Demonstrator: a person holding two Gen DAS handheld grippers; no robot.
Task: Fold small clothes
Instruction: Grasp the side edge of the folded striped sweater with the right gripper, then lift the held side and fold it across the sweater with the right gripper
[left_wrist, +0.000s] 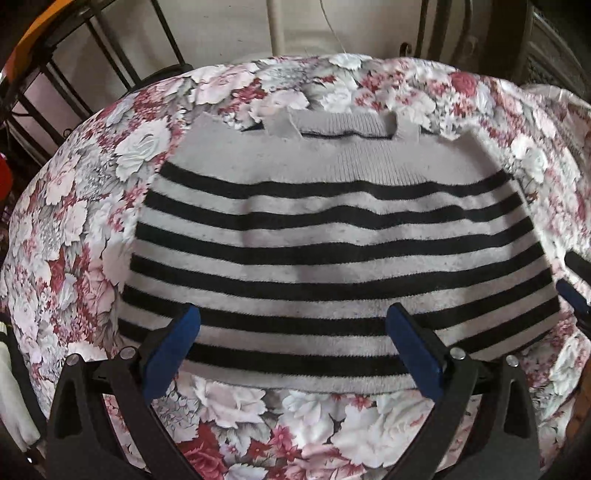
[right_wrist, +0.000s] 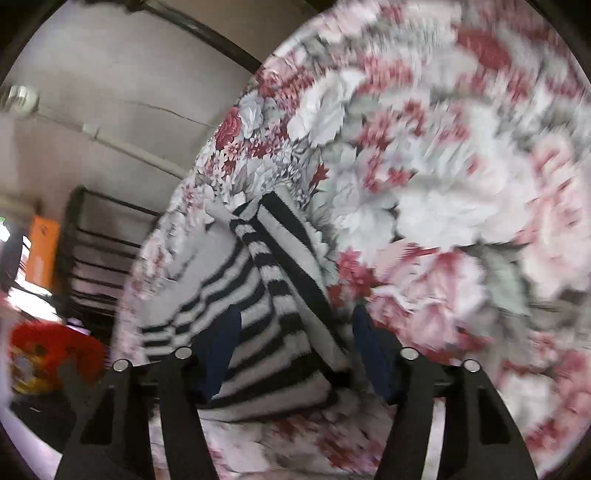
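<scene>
A small grey top with black stripes (left_wrist: 332, 236) lies flat on the floral cloth (left_wrist: 74, 229), neckline at the far side. My left gripper (left_wrist: 291, 321) is open above its near hem, blue pads spread wide, holding nothing. In the blurred right wrist view my right gripper (right_wrist: 291, 325) is open over the striped top's (right_wrist: 236, 295) side, where a striped sleeve (right_wrist: 269, 266) lies folded across the body. A blue pad of the right gripper (left_wrist: 572, 295) shows at the left view's right edge.
The floral cloth (right_wrist: 424, 184) covers a rounded table. Dark metal bars (left_wrist: 74, 74) and a pale wall stand behind it. An orange object (right_wrist: 44, 251) and a red object (right_wrist: 51, 347) lie off to the left.
</scene>
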